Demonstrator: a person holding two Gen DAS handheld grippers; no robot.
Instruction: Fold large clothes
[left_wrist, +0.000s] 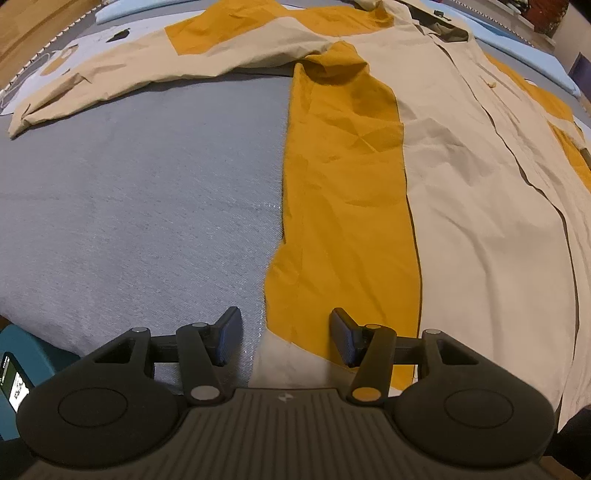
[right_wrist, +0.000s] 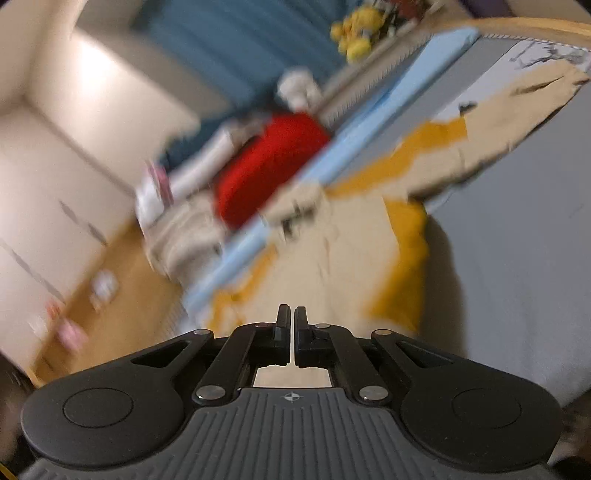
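Observation:
A large beige shirt (left_wrist: 461, 184) with orange panels (left_wrist: 343, 206) lies face up and spread on a grey bed sheet (left_wrist: 147, 192). Its collar (left_wrist: 448, 31) is at the far end, and one sleeve (left_wrist: 129, 70) stretches out to the left. My left gripper (left_wrist: 285, 321) points steeply down over the shirt's near left hem corner. It is open, and the cloth lies below the gap, untouched by the pads. In the blurred right wrist view, my right gripper (right_wrist: 291, 314) is shut above the shirt (right_wrist: 340, 258), with nothing visible between its pads. The outstretched sleeve (right_wrist: 498, 122) shows far right.
A teal object (left_wrist: 33, 354) with a lit phone screen (left_wrist: 14, 384) sits at the bed's near left edge. A light blue pad (right_wrist: 369, 122) borders the bed's far side. Beyond it are a red cushion (right_wrist: 273, 162), a yellow plush toy (right_wrist: 356, 31) and a wooden floor (right_wrist: 122, 295).

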